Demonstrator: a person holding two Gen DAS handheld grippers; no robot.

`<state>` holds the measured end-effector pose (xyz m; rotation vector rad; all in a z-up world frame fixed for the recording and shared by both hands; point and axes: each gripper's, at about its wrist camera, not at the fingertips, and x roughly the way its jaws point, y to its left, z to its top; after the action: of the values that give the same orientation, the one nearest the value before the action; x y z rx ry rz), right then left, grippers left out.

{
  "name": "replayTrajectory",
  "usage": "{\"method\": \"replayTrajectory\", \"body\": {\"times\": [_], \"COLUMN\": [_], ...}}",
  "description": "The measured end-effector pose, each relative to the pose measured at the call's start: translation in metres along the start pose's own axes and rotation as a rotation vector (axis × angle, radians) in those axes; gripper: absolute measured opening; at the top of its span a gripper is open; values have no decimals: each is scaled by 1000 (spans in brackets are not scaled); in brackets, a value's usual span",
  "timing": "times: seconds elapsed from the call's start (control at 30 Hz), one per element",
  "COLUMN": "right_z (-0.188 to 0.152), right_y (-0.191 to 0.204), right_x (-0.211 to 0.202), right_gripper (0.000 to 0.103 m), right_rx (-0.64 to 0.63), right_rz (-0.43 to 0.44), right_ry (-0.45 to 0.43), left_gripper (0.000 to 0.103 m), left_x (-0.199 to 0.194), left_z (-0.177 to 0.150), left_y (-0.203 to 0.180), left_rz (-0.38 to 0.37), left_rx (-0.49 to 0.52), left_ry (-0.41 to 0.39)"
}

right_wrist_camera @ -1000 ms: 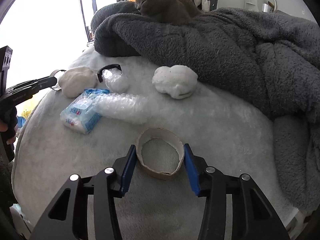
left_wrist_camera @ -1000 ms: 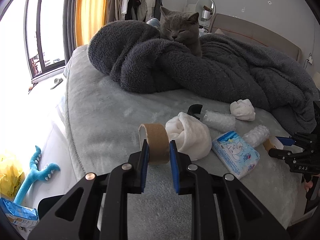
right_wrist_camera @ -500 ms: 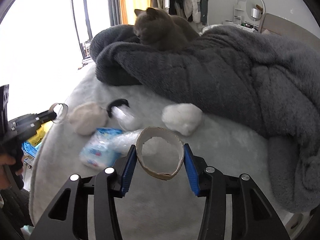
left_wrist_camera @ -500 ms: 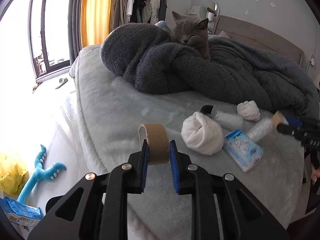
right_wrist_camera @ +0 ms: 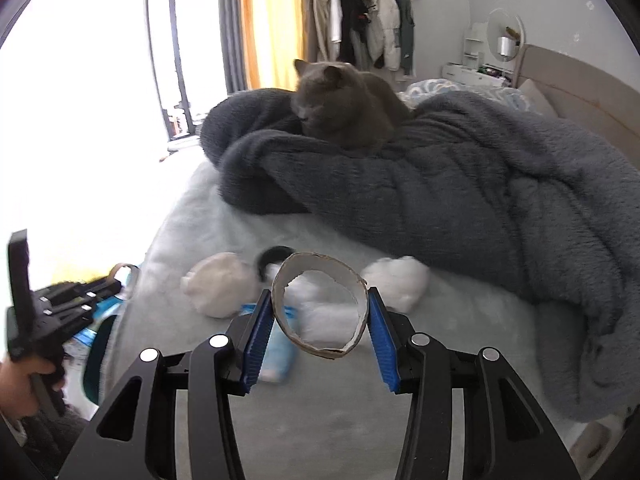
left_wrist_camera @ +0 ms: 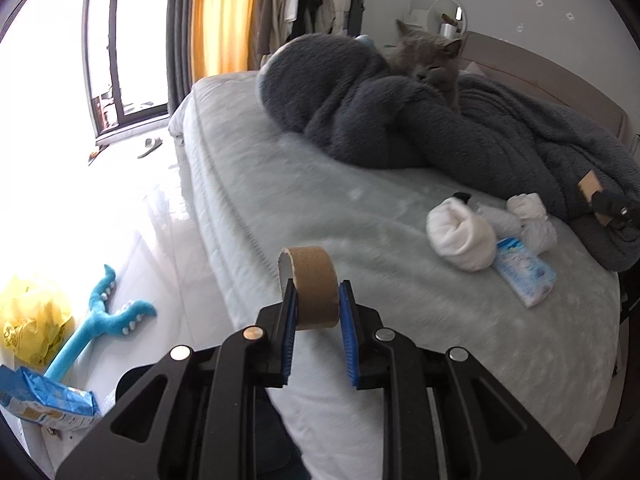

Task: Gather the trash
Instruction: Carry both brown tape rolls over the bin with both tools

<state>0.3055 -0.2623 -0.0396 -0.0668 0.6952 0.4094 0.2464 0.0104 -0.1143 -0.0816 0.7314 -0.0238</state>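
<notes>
My left gripper [left_wrist_camera: 317, 312] is shut on a brown cardboard tape ring [left_wrist_camera: 310, 284], held on edge above the bed's left side. My right gripper [right_wrist_camera: 319, 322] is shut on a second, wider cardboard ring [right_wrist_camera: 357, 290], lifted off the bed. On the pale bedcover lie a rolled white cloth [left_wrist_camera: 460, 238], a crumpled white wad [left_wrist_camera: 526, 204], bubble wrap [left_wrist_camera: 538, 234] and a blue tissue pack [left_wrist_camera: 524, 276]. The right wrist view shows the same cloth [right_wrist_camera: 218, 290], wad [right_wrist_camera: 400, 282] and tissue pack [right_wrist_camera: 276, 354] behind the held ring.
A grey cat [right_wrist_camera: 344, 104] sits on a heaped dark grey blanket [left_wrist_camera: 440, 132] across the far bed. On the floor at left lie a blue plush toy [left_wrist_camera: 100, 320], a yellow bag [left_wrist_camera: 30, 316] and a blue packet [left_wrist_camera: 44, 398]. A person's hand [right_wrist_camera: 24, 380] holds the left gripper.
The right gripper has lifted its ring off the bedcover. The left gripper has carried its ring leftward towards the bed's edge, and the litter has slid right in its view.
</notes>
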Motion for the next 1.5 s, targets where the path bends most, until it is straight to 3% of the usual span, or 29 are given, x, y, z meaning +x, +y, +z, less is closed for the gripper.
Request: {"method": "replayTrajectory", "body": {"times": [0.13, 0.37, 0.8, 1.03, 1.5], "right_z": [3, 2, -1, -14, -36], "right_y": [15, 43, 150, 194, 267], "right_x": [5, 18, 57, 81, 130], "right_gripper": [47, 47, 47, 47, 47], "right_rx": [19, 25, -101, -122, -194], "right_rz": [71, 121, 249, 299, 361], "right_ry": [-1, 11, 91, 166, 301], "left_gripper": [22, 22, 22, 22, 22], "left_x": [3, 13, 30, 40, 48], "left_z": [-13, -37, -85, -116, -150], "left_y": [16, 42, 93, 122, 163], "left_rz": [33, 84, 137, 142, 112], "left_rx": [-29, -49, -89, -132, -204], "left_ry": [31, 108, 256, 364, 503]}}
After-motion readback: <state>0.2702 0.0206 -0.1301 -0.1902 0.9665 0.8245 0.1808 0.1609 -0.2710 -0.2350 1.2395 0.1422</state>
